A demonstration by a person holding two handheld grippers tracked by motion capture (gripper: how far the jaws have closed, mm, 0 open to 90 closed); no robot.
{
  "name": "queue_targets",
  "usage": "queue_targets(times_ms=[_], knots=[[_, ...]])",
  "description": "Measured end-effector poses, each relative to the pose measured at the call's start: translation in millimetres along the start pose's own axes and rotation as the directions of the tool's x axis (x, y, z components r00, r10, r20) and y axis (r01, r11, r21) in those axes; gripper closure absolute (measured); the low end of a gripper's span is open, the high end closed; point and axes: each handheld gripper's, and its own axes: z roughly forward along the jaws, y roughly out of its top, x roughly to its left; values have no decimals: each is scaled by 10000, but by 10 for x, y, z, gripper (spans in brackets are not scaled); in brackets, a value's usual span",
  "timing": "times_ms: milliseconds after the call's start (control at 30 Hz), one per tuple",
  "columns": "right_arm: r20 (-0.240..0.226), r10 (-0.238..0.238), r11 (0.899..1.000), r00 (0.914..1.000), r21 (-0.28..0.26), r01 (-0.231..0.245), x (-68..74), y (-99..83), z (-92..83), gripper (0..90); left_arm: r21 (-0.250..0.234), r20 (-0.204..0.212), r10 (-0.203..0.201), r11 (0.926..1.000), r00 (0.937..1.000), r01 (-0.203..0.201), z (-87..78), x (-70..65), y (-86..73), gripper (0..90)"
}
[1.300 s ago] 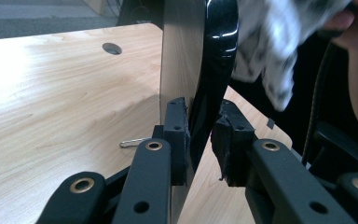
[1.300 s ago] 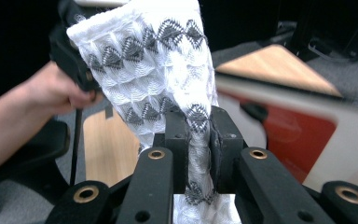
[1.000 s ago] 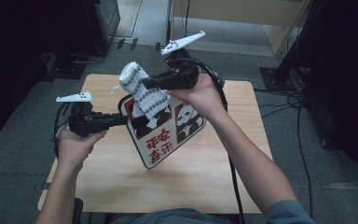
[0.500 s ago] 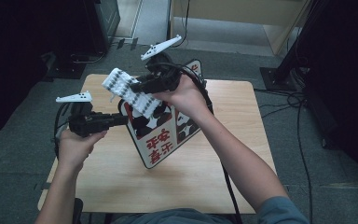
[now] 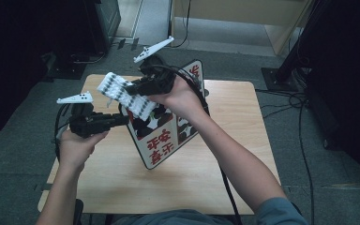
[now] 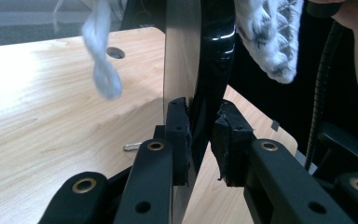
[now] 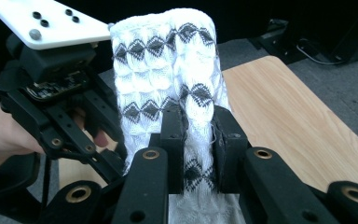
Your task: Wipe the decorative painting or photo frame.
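Observation:
A flat bag printed with pandas and red characters stands tilted on the wooden table. My left gripper is shut on its left edge; in the left gripper view the pads pinch the bag's wall. My right gripper hovers above the bag's top, shut on a white knitted cloth with black diamonds. Its jaws have just been closing with that cloth between them, and the right gripper now presses it. The cloth's end hangs beside the bag.
A pale blue strap, blurred, dangles in front of the bag. A small metal clip lies on the table near a round hole. Cables run over the grey floor at the right. Dark furniture stands behind the table.
My right hand has carried the knitted cloth leftward and slightly down, over the bag's upper left corner. The left hand and the bag have stayed put.

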Motion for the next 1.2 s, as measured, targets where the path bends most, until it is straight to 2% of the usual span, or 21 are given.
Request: queue_targets(times_ms=[433,1200], knots=[[-145,-143,9998,9998,110,145,42,14,48,759,10,-49,64,10000,10000,-64,-1,-7,1,777],[-76,259,9994,9996,-222,-261,-231,-94,-61,754,79,60,60,10000,10000,-61,-15,13,-9,777]])
